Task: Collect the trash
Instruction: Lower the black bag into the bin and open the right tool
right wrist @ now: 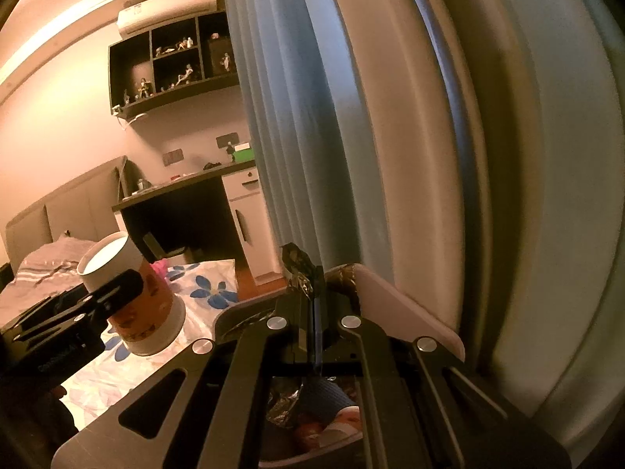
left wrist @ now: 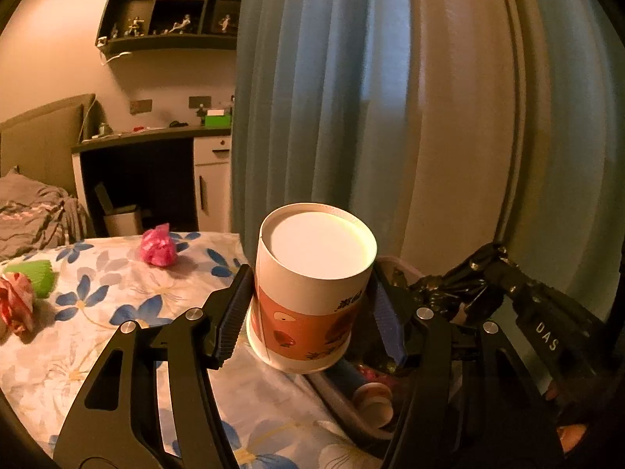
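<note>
My left gripper (left wrist: 308,305) is shut on a white paper cup with an orange band (left wrist: 312,293), held bottom-up beside the bed's edge; the cup also shows in the right wrist view (right wrist: 133,297). My right gripper (right wrist: 312,297) is shut on the black bin liner (right wrist: 297,262) of a pink trash bin (right wrist: 406,312). In the left wrist view the liner (left wrist: 461,285) and the right gripper (left wrist: 504,262) sit just right of the cup. The bin holds a blue cup (left wrist: 347,375) and other trash. A pink crumpled wad (left wrist: 158,248), a red wad (left wrist: 15,305) and a green roll (left wrist: 39,275) lie on the bed.
The floral bedsheet (left wrist: 117,312) fills the left. A blue curtain (left wrist: 312,97) hangs right behind the bin. A dark desk (left wrist: 148,136) with a white cabinet (left wrist: 213,183) stands beyond, a wall shelf of figurines (left wrist: 168,8) above it.
</note>
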